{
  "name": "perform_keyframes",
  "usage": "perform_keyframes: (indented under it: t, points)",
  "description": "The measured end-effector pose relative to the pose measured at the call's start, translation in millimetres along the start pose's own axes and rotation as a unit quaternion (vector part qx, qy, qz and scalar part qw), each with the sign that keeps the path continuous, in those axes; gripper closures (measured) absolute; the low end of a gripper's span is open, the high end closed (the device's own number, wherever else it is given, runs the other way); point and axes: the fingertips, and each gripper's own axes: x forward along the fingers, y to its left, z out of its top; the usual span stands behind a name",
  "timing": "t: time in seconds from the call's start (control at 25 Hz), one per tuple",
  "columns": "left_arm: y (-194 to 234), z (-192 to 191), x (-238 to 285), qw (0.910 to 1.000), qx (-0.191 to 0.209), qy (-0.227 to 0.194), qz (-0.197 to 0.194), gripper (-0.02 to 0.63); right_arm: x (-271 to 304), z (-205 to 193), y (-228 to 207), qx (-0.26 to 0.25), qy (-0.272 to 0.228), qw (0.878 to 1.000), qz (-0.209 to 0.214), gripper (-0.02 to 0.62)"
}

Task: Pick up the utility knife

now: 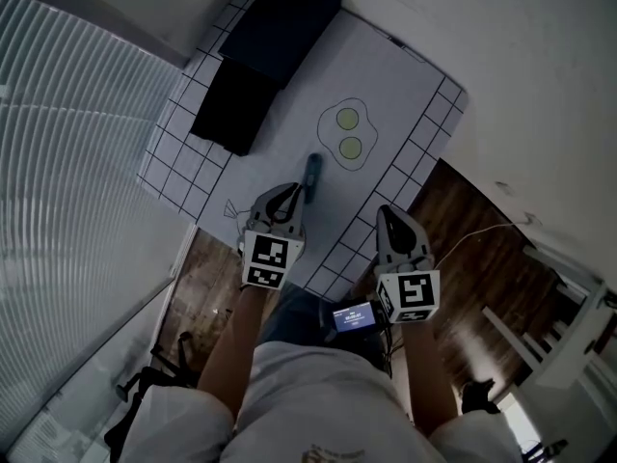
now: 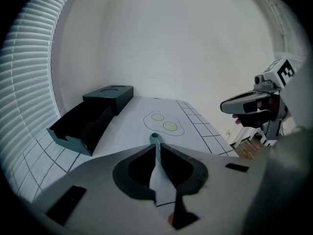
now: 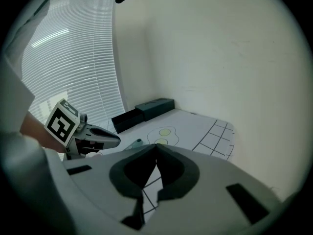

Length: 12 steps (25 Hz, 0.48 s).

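Note:
The teal utility knife (image 1: 313,174) lies on the white gridded mat (image 1: 386,75), near its front edge. My left gripper (image 1: 289,193) hovers just short of the knife's near end, jaws shut with nothing between them. In the left gripper view the knife (image 2: 155,139) pokes out just beyond the closed tips of my left gripper (image 2: 157,150). My right gripper (image 1: 386,212) hangs over the mat's front right edge, also shut and empty. From the right gripper view the knife (image 3: 133,144) lies left of my right gripper (image 3: 156,148).
An open black box (image 1: 234,106) and its lid (image 1: 281,22) sit at the mat's far left. A drawn outline with two yellow-green spots (image 1: 345,133) lies just past the knife. Window blinds (image 1: 67,162) fill the left side; wooden floor (image 1: 463,258) shows beside the table.

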Motion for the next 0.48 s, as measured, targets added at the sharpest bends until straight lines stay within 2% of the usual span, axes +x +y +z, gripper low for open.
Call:
perform_keyframes:
  t: [0.08,0.16,0.48]
  points:
    - [0.2,-3.5,5.2,0.9999,-0.012,0.004,-0.001,0.482,0.5,-3.4,0.2,0.000,0.004,1.000,-0.002,0.589]
    - [-0.5,-6.6,9.1,0.9998,-0.020,0.008,-0.005,0.443,0.6,-6.1,0.9,0.001,0.007,1.000,-0.003,0.589]
    - [-8.1,-8.5,16.2,0.9995,-0.025,0.010,-0.018,0.420,-1.1,-15.1,2.6,0.000,0.020,1.000,0.000,0.589]
